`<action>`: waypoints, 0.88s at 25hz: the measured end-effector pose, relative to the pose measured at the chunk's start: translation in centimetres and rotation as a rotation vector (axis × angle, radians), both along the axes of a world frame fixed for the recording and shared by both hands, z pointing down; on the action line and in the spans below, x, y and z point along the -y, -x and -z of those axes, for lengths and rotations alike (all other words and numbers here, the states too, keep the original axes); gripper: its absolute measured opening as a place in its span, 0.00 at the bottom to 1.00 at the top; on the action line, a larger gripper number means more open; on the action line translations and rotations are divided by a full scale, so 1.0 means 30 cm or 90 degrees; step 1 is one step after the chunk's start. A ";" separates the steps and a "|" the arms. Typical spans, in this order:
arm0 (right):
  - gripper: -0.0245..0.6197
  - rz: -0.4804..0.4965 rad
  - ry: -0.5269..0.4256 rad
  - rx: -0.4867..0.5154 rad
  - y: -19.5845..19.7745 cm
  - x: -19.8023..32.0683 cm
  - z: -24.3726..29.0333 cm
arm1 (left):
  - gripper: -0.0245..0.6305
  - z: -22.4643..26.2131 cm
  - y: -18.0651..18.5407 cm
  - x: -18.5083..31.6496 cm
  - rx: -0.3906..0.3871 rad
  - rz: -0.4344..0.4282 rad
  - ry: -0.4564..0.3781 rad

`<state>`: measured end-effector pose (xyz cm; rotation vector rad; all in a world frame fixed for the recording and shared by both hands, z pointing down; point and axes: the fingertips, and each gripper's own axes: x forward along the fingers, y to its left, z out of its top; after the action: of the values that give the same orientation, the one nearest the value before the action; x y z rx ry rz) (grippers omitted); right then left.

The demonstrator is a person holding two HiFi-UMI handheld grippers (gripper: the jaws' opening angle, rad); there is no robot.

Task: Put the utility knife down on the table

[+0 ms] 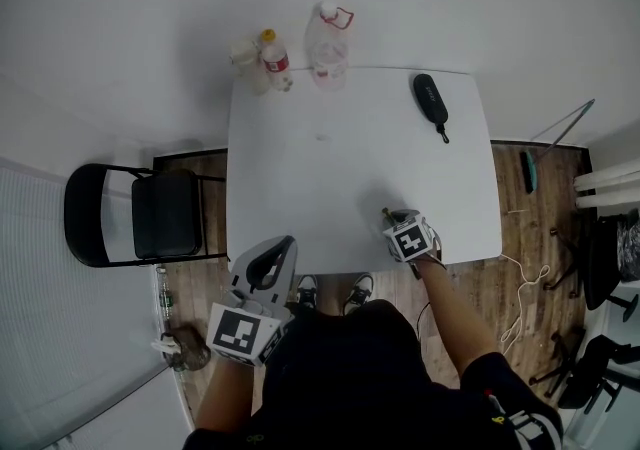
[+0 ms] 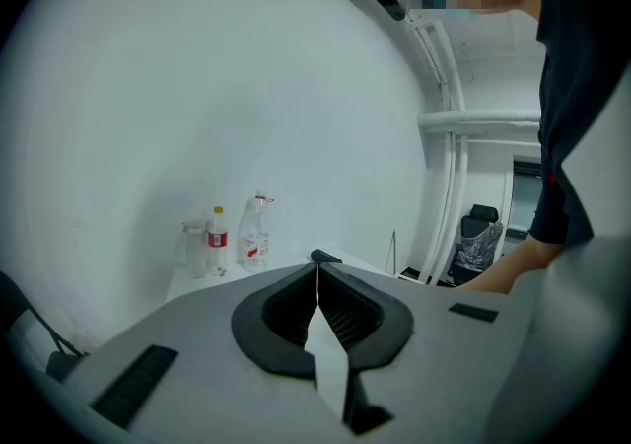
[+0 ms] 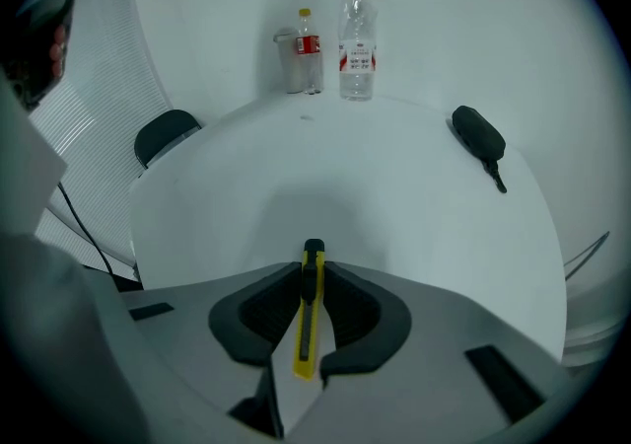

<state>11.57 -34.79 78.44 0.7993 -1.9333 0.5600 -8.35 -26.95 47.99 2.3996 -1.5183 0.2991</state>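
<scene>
A yellow utility knife with a black slider is clamped between the jaws of my right gripper, its black tip poking out past them. In the head view the right gripper hovers over the near right part of the white table, and the knife's tip just shows. My left gripper sits off the table's near left edge. Its jaws are pressed together with nothing between them.
At the table's far edge stand a small red-labelled bottle, a larger clear bottle and a jar. A black case lies at the far right. A black folding chair stands left of the table.
</scene>
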 end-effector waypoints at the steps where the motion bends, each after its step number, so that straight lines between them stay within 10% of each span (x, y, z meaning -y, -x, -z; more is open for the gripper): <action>1: 0.15 -0.004 0.002 0.005 0.000 0.001 0.001 | 0.07 -0.002 0.005 -0.002 0.000 -0.001 0.002; 9: 0.18 -0.055 -0.068 0.051 -0.024 0.004 0.144 | 0.07 0.038 -0.015 -0.004 -0.005 -0.048 -0.025; 22: 0.07 -0.122 -0.353 0.274 -0.058 -0.104 0.931 | 0.07 0.136 -0.162 -0.018 -0.024 -0.188 -0.061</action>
<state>13.32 -31.67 50.51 1.3048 -2.4730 0.3203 -3.50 -26.42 43.92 2.6896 -1.1860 0.2458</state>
